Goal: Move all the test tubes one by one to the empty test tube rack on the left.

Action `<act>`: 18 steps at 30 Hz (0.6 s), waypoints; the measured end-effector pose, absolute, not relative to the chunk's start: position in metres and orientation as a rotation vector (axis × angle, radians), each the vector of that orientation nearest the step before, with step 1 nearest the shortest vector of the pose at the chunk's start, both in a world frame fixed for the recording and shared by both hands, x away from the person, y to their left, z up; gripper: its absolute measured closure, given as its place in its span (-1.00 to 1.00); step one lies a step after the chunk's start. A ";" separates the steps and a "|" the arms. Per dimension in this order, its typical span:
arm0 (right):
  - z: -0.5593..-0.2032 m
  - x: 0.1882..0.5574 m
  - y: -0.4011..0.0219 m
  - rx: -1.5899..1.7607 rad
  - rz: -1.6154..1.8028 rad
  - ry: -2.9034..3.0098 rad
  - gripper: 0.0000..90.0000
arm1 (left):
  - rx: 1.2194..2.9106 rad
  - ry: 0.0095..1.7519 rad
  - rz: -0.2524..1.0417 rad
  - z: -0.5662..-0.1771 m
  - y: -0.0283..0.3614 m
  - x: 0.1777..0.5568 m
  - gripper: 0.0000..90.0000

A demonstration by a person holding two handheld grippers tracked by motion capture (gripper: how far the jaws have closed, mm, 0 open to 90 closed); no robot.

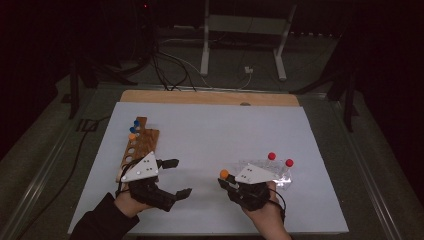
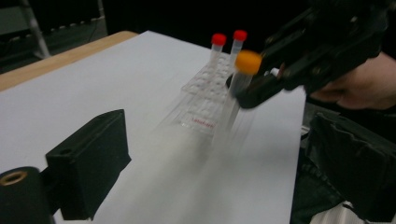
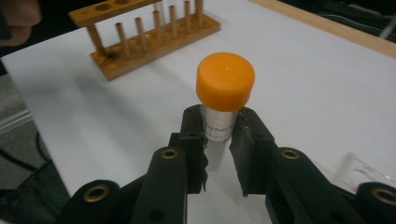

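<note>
Black jaws of our right gripper (image 3: 217,140) clamped the light, slippery clear plastic orange-capped tube (image 3: 219,119) just below its cap

Clear tube with orange cap (image 3: 225,93), upright, pinched below its cap, above the white tabletop.

Tube (image 3: 219,135) – clear plastic, it seems – with a smooth matt orange cap (image 3: 225,80); rack (image 3: 144,37) of bare wood; matt white sheet (image 1: 215,145).
</note>
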State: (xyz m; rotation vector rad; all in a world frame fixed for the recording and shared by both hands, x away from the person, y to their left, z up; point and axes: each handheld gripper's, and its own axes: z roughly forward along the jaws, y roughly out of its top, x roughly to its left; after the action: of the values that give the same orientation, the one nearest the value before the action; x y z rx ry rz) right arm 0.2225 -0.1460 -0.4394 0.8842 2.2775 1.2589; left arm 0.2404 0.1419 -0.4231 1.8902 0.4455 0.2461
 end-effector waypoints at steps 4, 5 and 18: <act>-0.443 0.221 -0.140 0.855 1.270 2.323 0.67 | 1.893 0.417 0.237 -0.422 0.134 0.239 -0.68; -0.444 0.220 -0.139 0.852 1.270 2.330 0.67 | 1.894 0.409 0.231 -0.422 0.132 0.239 -0.65; -0.448 0.216 -0.127 0.815 1.280 2.386 0.67 | 1.895 0.342 0.186 -0.422 0.105 0.240 -0.22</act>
State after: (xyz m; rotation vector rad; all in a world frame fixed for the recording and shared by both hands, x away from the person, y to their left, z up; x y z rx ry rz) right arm 0.2159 -0.1273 -0.4478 0.8147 2.3859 1.2797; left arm 0.2396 0.1048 -0.4222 1.8953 0.3419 0.1857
